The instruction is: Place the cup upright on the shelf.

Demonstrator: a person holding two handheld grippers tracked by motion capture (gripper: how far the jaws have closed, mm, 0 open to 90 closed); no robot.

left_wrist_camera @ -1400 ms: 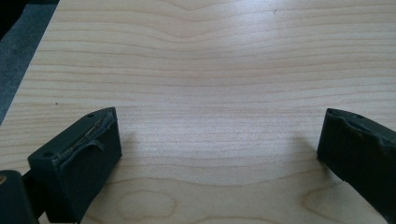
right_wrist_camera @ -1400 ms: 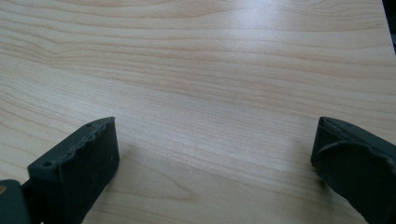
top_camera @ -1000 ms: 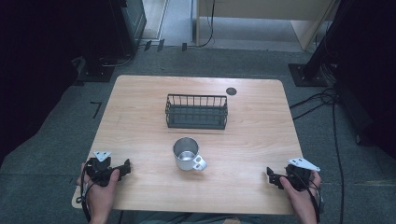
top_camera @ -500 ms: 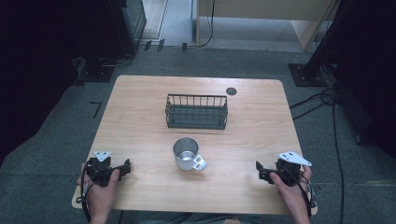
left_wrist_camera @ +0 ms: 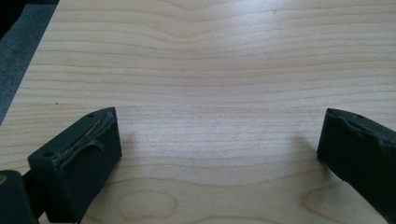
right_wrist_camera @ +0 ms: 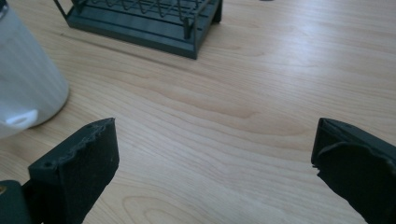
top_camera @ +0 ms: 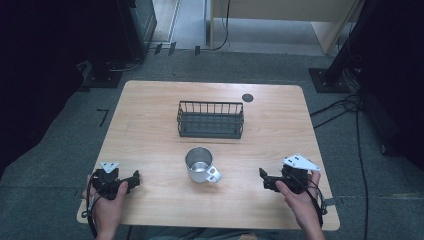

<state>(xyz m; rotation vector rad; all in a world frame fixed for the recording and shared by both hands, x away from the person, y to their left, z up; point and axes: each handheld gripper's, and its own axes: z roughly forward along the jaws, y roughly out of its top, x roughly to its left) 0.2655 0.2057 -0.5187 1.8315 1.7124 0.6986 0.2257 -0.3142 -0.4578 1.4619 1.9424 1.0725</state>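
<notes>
Currently the metal mug stands upright at frame center on the table, just below the wire basket. Right gripper at lower right, jaws spread, empty, apart from the mug. Left gripper at lower left, jaws spread, empty.

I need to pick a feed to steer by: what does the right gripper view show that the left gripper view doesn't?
Right gripper view: the metal mug at its left edge, the dark wire basket beyond it, and the right claw with its jaws wide apart.

Left gripper view: the left claw, jaws also wide apart, over bare wood, with grey floor past the table's edge.

Both: the wooden table, and nothing between the jaws.
</notes>
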